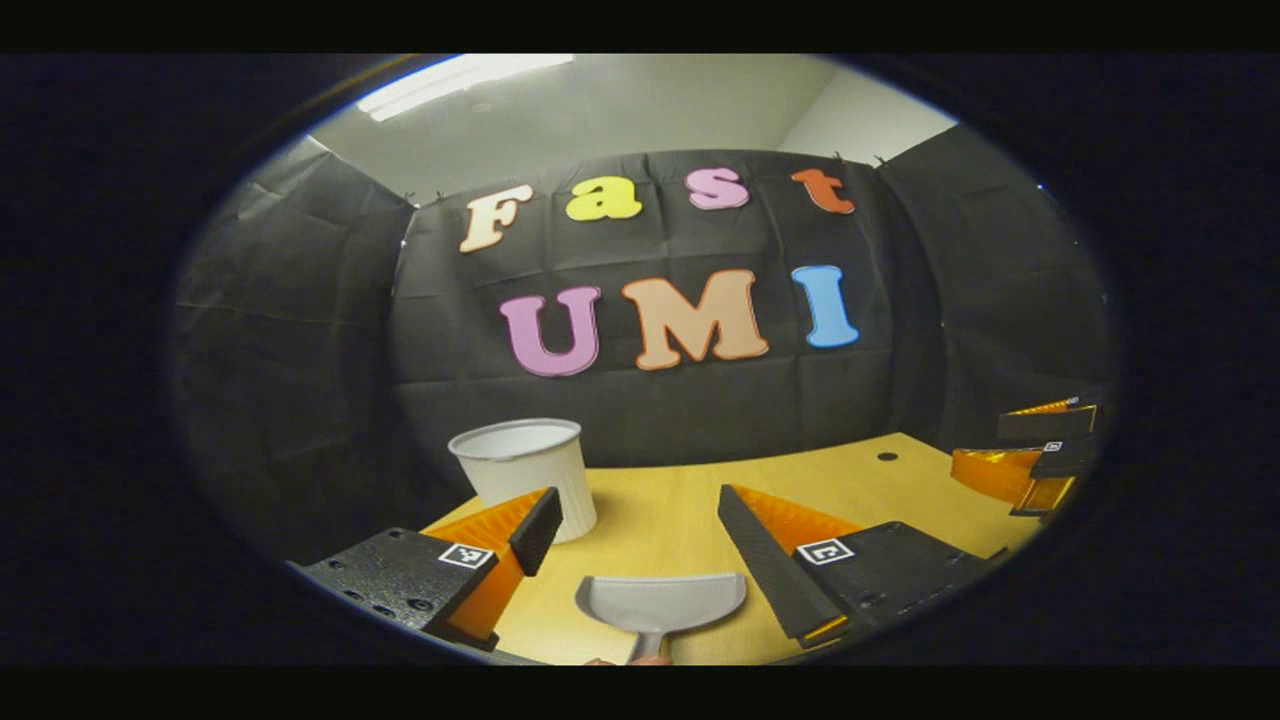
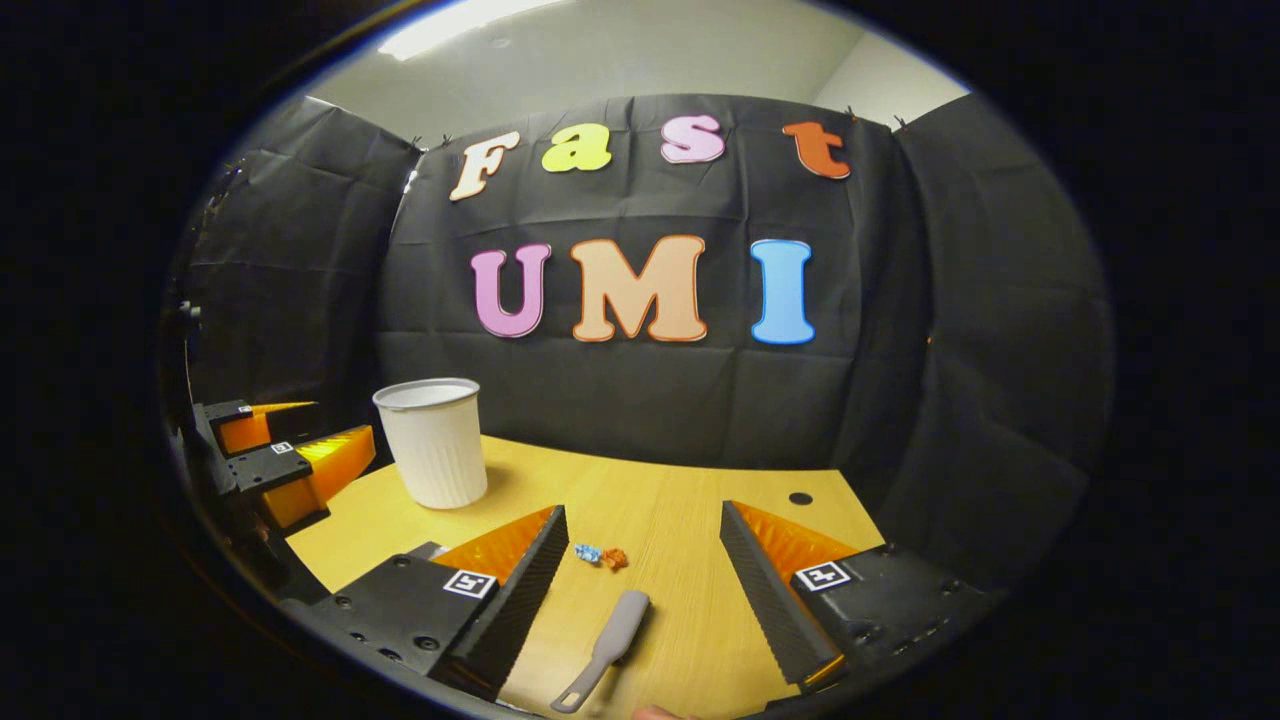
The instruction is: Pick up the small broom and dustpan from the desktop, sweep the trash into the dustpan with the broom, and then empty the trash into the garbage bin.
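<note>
One wooden desktop (image 2: 690, 520), black cloth walls, ceiling light (image 1: 450, 85)

Grey dustpan (image 1: 662, 600), white ribbed bin (image 2: 433, 440)

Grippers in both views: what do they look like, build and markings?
Both match. The left gripper and right gripper each have two wedge-shaped fingers with ridged inner faces, mounted on black, speckled blocks with screw holes. Each block carries a small square black-and-white marker tag. No cables or sleeves are visible.
</note>
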Motion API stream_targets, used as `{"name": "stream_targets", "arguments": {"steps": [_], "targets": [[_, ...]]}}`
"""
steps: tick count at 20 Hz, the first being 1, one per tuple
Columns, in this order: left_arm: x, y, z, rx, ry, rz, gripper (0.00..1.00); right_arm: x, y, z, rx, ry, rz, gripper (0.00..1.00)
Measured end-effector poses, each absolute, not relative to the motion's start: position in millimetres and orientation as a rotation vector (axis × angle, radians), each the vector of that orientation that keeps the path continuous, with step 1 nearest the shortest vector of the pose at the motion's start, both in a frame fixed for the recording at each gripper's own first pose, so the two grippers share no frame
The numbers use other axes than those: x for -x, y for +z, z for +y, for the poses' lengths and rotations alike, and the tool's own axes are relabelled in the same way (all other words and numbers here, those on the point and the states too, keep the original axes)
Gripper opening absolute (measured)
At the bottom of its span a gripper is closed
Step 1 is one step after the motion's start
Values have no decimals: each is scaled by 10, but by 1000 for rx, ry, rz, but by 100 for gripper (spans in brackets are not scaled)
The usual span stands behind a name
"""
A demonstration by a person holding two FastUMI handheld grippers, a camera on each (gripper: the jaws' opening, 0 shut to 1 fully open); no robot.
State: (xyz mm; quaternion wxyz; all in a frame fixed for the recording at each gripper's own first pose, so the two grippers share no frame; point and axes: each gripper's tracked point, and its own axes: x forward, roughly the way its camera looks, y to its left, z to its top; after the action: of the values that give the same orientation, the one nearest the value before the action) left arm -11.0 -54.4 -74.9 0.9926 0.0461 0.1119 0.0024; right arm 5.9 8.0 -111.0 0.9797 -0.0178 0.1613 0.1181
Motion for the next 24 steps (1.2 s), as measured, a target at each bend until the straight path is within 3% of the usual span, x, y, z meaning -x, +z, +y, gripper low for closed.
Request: {"name": "stream_targets", "arguments": {"steps": [3, 4, 5, 8, 13, 14, 15, 16, 17, 23, 24], "targets": [[90, -1165, -518, -58, -11, 343, 99, -87, -1465, 147, 31, 235, 425, 92], [99, -1332, -504, -59, -18, 392, 91, -76, -1613, 180, 30, 238, 467, 92], [110, -1484, -501, -61, -28, 437, 99, -69, -1767, 221, 35, 242, 509, 92], [209, -1955, -484, -70, -53, 572, 95, 15, -2212, 215, 67, 227, 623, 92], [338, -2475, -499, -90, -84, 720, 95, 182, -2705, 278, 76, 239, 763, 92], [377, -2584, -488, -92, -83, 761, 100, 220, -2801, 275, 82, 241, 790, 93], [446, -2689, -474, -93, -82, 797, 96, 267, -2890, 259, 95, 240, 820, 93], [499, -2785, -459, -91, -76, 830, 100, 306, -3001, 237, 108, 240, 850, 92], [571, -2871, -453, -87, -73, 861, 96, 351, -3099, 225, 116, 239, 878, 92], [851, -3226, -366, -96, -70, 1001, 96, 597, -3541, 176, 117, 232, 1035, 93], [890, -3292, -358, -103, -70, 1022, 100, 644, -3611, 166, 119, 233, 1067, 88]]}}
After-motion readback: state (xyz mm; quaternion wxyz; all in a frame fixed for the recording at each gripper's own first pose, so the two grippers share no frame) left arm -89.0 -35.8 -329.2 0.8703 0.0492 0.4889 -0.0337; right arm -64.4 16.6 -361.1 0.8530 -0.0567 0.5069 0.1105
